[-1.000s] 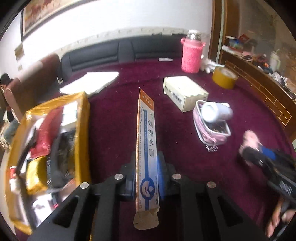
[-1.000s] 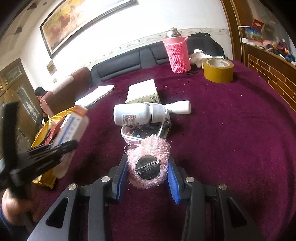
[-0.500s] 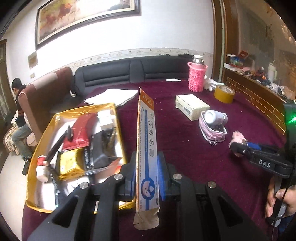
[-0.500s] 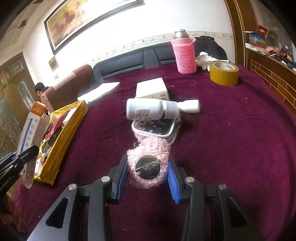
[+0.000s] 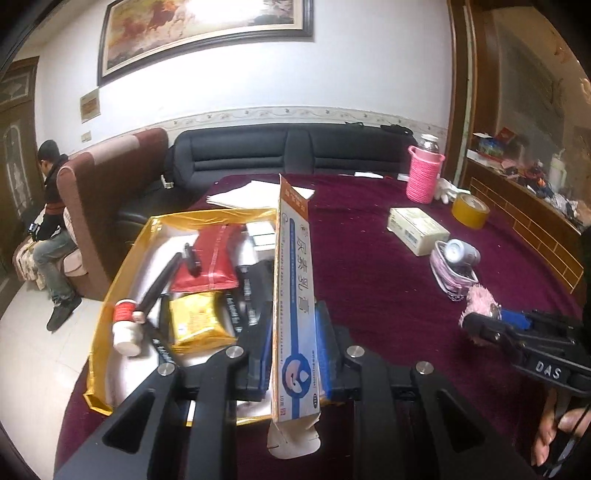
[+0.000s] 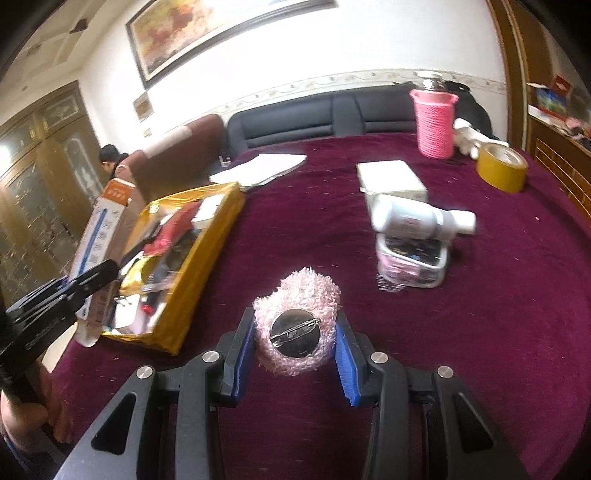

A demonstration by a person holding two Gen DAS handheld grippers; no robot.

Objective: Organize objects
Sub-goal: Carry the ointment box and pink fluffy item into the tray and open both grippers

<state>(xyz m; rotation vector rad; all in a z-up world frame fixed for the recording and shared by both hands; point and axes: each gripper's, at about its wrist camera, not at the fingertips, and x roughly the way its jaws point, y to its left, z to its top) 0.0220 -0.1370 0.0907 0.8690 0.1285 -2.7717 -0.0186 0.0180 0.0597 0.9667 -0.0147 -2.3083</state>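
We're mid-haul to the gold tray (image 5: 110,291) on the maroon table (image 5: 388,280): our left gripper (image 5: 291,350) is clamped on the ointment box (image 5: 295,295) over it, right gripper (image 6: 295,354) pinching the fuzzy pink brooch (image 6: 299,325) beside it. Next up, probably lower and let go inside.

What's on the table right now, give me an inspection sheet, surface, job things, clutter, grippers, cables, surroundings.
Surface: maroon cloth.
Job's things: gold tray at the table's edge, full of packets; carton; pink brooch; white bottle lying on a pink case; white box.
Clutter: tape roll, pink flask, papers.
Grippers: left gripper shut on carton; right gripper shut on brooch.
Cables: nothing seen.
Surroundings: black sofa, painting, seated person.
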